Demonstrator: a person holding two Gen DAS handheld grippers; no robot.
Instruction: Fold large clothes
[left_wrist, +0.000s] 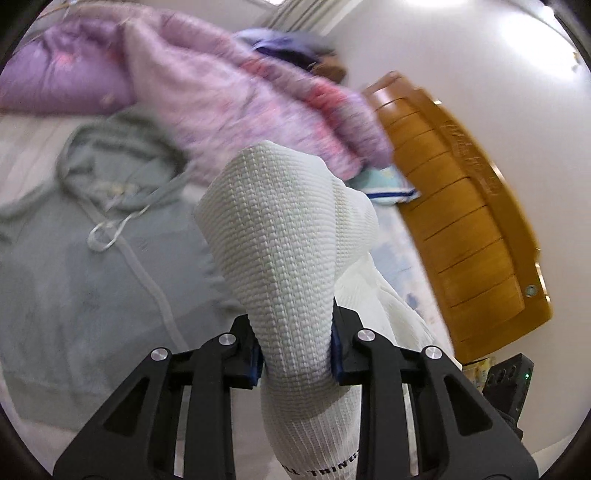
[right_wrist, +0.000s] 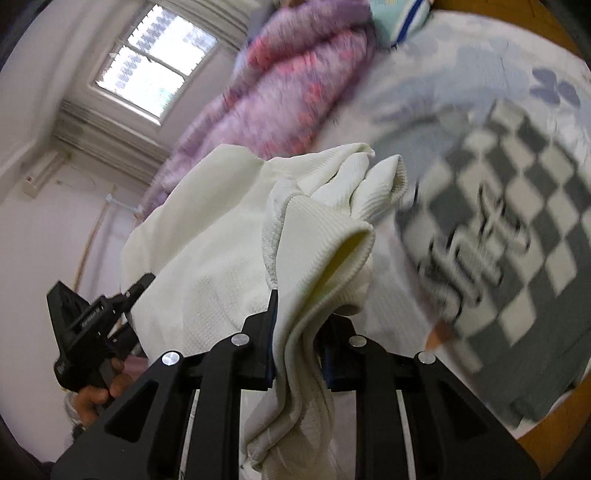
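Both grippers hold one white waffle-knit garment above a bed. My left gripper (left_wrist: 297, 350) is shut on a thick fold of the white garment (left_wrist: 280, 236), which stands up in front of the camera and hangs below with black lettering. My right gripper (right_wrist: 299, 339) is shut on another bunched edge of the same white garment (right_wrist: 229, 236), with a ribbed cuff or hem sticking out ahead. The left gripper also shows in the right wrist view (right_wrist: 142, 282), held in a hand, with the cloth stretched between the two.
A grey-green hoodie (left_wrist: 92, 251) lies flat on the bed. A pink-purple fuzzy blanket (left_wrist: 229, 88) and purple pillow (left_wrist: 55, 74) are heaped behind. A wooden headboard (left_wrist: 469, 229) stands at right. A grey-white checkered garment (right_wrist: 517, 229) lies on the floral sheet (right_wrist: 424, 74). A window (right_wrist: 155, 59) is at the far left.
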